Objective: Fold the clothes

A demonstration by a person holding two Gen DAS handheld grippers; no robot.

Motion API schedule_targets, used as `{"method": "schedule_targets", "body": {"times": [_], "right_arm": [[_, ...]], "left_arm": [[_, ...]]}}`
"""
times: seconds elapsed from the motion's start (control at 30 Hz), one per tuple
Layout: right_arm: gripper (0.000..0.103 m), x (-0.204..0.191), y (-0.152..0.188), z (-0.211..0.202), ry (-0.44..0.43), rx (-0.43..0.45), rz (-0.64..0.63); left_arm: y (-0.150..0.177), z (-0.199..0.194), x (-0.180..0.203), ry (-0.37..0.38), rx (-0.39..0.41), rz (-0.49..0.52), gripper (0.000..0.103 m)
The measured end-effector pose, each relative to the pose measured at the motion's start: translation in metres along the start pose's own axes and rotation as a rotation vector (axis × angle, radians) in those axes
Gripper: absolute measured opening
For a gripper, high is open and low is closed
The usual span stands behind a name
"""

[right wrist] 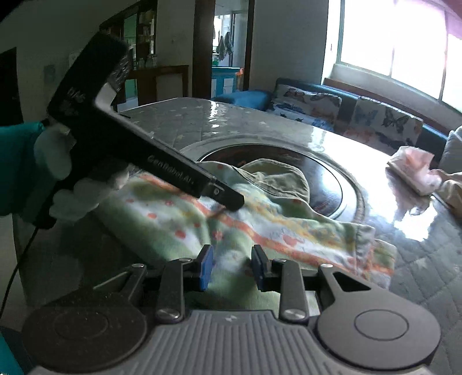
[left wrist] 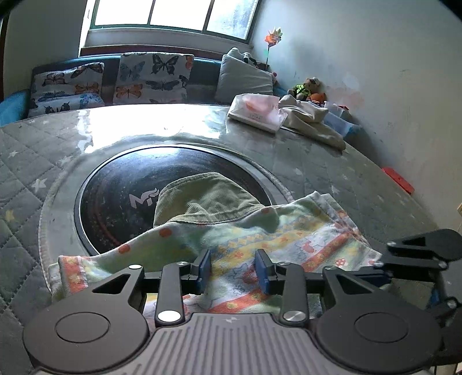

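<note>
Patterned garment (left wrist: 231,245), pale green with orange dots and orange-yellow bands, lying rumpled and partly folded on the bench, olive corduroy garment (left wrist: 202,199) tucked under its far edge, overlapping the dark round inset

Bright window (left wrist: 173,13) above butterfly-cushioned sofa (left wrist: 202,75).
</note>
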State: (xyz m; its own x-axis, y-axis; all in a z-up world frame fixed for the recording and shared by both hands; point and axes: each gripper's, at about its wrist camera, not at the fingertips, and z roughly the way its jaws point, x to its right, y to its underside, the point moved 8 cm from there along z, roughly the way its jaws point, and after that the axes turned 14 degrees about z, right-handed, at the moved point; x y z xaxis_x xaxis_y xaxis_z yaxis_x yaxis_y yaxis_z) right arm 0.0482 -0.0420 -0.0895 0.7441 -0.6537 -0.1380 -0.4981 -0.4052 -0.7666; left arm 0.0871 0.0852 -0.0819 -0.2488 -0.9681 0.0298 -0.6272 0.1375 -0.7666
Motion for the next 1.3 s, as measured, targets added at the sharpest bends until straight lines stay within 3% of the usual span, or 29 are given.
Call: {"method": "schedule_targets", "body": {"times": [0.2,0.53,0.87,1.0,1.3], "right_arm": [[0.029,0.008,0.009,-0.012,0.014,0.001,0.032],[0.03,0.031,0.014,-0.022,0.025,-0.013,0.159],[0.035,0.039,0.01,-0.027,0.028,-0.016,0.173],[0.036,0.041,0.011,-0.021,0.015,-0.042,0.183],[0.037,0.068,-0.03,-0.005,0.046,-0.009,0.201]], "left_arm": [[0.002,-0.02,0.013,-0.026,0.022,0.051,0.036],[0.041,-0.048,0.038,-0.053,0.012,0.063,0.036],[0.064,-0.077,0.013,-0.122,0.024,-0.043,0.039],[0.072,-0.087,0.0,-0.112,0.024,-0.093,0.037],[0.044,-0.09,-0.024,-0.15,0.04,-0.112,0.04]]}}
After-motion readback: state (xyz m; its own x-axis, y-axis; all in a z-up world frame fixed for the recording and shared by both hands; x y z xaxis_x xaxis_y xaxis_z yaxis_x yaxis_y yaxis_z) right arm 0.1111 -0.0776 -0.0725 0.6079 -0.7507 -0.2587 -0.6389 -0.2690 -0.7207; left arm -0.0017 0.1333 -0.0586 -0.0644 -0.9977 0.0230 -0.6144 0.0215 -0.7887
